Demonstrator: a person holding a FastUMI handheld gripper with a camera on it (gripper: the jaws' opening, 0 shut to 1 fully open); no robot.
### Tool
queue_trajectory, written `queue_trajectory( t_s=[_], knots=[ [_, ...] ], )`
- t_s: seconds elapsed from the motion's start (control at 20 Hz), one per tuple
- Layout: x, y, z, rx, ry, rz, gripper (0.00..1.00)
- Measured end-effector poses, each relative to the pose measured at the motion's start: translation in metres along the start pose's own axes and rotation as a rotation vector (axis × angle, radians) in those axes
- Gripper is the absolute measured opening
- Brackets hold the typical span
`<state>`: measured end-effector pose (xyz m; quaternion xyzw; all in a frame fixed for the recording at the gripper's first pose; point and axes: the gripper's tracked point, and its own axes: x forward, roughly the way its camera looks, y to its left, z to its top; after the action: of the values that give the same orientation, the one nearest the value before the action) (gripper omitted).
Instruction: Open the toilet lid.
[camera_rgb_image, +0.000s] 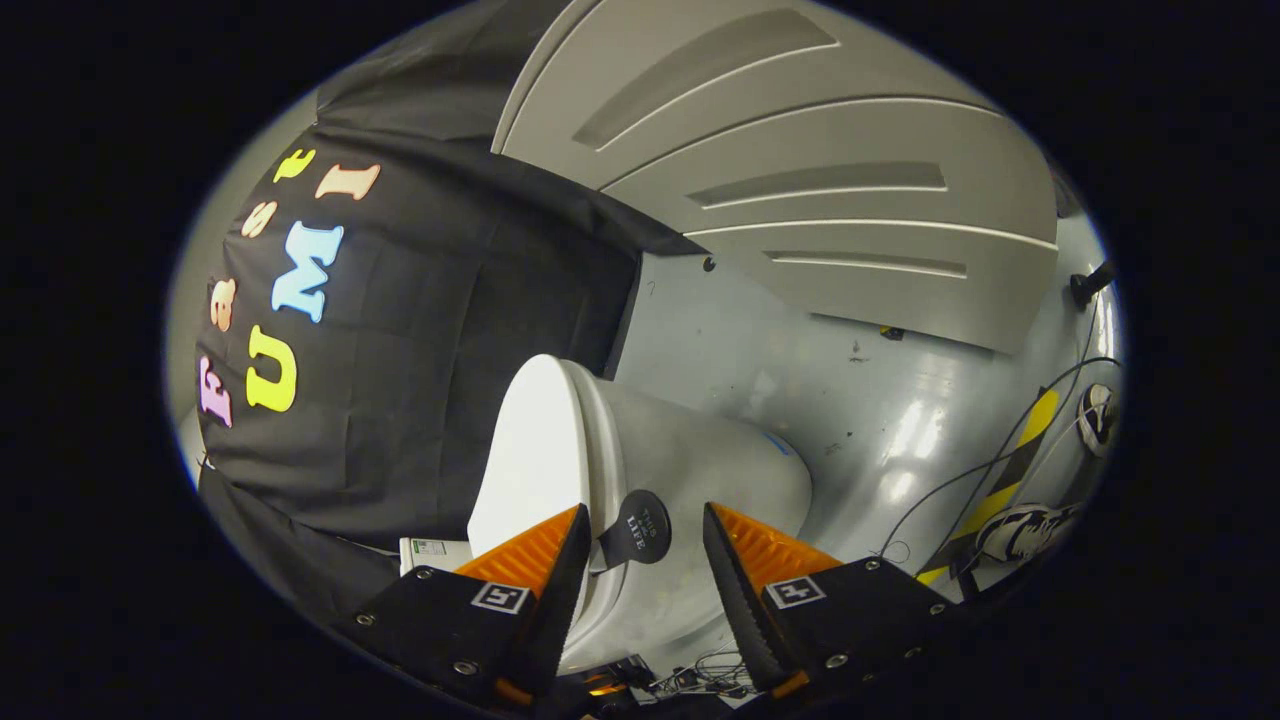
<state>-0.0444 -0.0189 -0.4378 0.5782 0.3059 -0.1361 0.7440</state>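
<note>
Just ahead of your fingers, the toilet (690, 470) is sitting tilted in the rolled view, its long axis running from the rim near the fingers away toward the grey floor (880, 400). The toilet lid (535, 440) is facing the black cloth wall (450, 350) and lying against the seat, its edge running beside the bowl's rim. A round dark pull tab (640, 525) is hanging at the lid's near edge, showing in the gap between your fingers but slightly beyond their tips.

Your gripper (640, 535) is pointing straight at that edge, fingers standing apart and touching nothing; one finger is overlapping the lid in view, the other the bowl's side.

Beyond the bowl, bare floor is stretching toward a ribbed grey panel (800, 180). Cables (1000, 460), a yellow-and-black stripe (1010, 470) and a sneaker (1020, 530) are lying well apart from the toilet. Close beside the lid, the cloth wall is leaving little room.
</note>
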Motion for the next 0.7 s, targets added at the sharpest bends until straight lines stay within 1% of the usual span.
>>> queue_trajectory(
  t_s=[0.1, 0.2, 0.25, 0.35, 0.4, 0.45, 0.5, 0.55, 0.6, 0.7],
  knots=[
    [0.007, 0.001, 0.0, 0.004, 0.007, 0.011, 0.71],
    [0.013, -0.002, 0.002, 0.002, -0.003, -0.003, 0.66],
    [0.015, 0.002, 0.004, -0.002, -0.007, 0.012, 0.58],
    [0.021, 0.005, 0.002, -0.018, 0.005, 0.023, 0.49],
    [0.024, 0.006, -0.002, -0.023, 0.019, 0.028, 0.46],
    [0.028, 0.005, -0.004, -0.031, 0.029, 0.019, 0.41],
    [0.028, 0.004, -0.006, -0.031, 0.041, 0.017, 0.38],
    [0.028, 0.004, -0.003, -0.02, 0.035, 0.026, 0.33],
    [0.028, 0.005, -0.003, -0.002, 0.035, 0.036, 0.33],
    [0.029, 0.004, -0.003, 0.044, 0.034, 0.059, 0.26]
  ],
)
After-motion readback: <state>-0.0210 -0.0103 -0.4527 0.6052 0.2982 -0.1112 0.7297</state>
